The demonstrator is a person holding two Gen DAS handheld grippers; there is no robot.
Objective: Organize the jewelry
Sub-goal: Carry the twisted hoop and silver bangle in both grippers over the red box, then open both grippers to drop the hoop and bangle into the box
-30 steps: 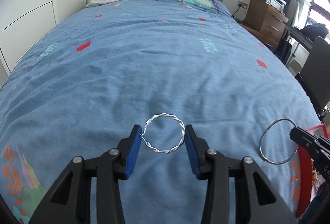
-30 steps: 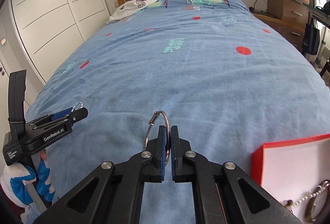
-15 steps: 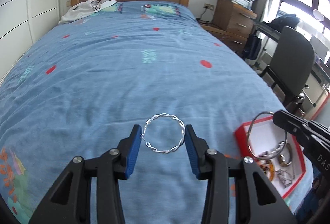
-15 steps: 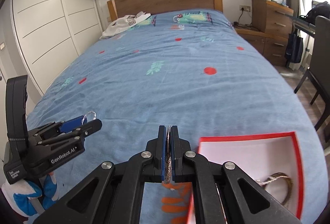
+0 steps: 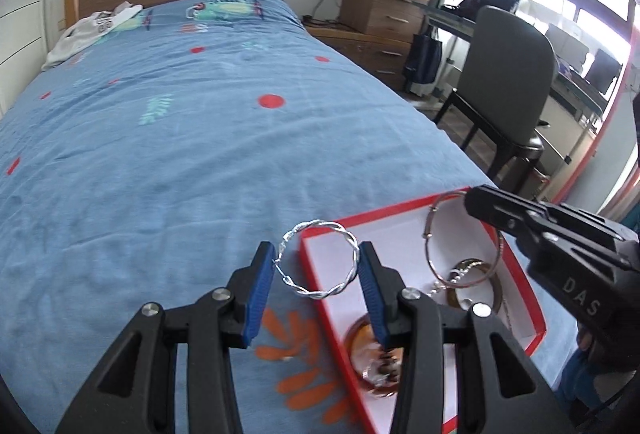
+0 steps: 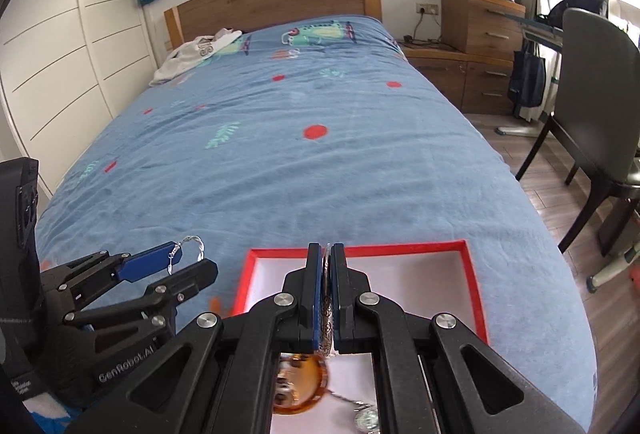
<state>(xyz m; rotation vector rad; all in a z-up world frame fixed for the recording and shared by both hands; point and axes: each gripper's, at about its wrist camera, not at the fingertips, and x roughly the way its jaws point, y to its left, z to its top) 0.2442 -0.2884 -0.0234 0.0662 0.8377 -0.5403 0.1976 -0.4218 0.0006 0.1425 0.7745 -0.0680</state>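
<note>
Both grippers are now arriving over the red box (image 5: pixel 534 332). The left gripper (image 5: pixel 316 272) is pinching the twisted bangle (image 5: pixel 318 260); the right gripper (image 6: pixel 327 298), jaws nearly closed, is seemingly gripping the plain bangle (image 5: pixel 464 234), ready for dropping in.

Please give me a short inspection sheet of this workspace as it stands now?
Surface: blue bedspread, patterned.
Job's things: red tray at bed edge, holding bangles and a chain; twisted silver bangle; thin hoop bangle.
Clutter: white garment near headboard.
Grippers: left tool shut on twisted bangle at tray's rim; right tool shut on hoop over tray.
Cables: cord at wall socket.
Surroundings: chair, wooden drawers.
</note>
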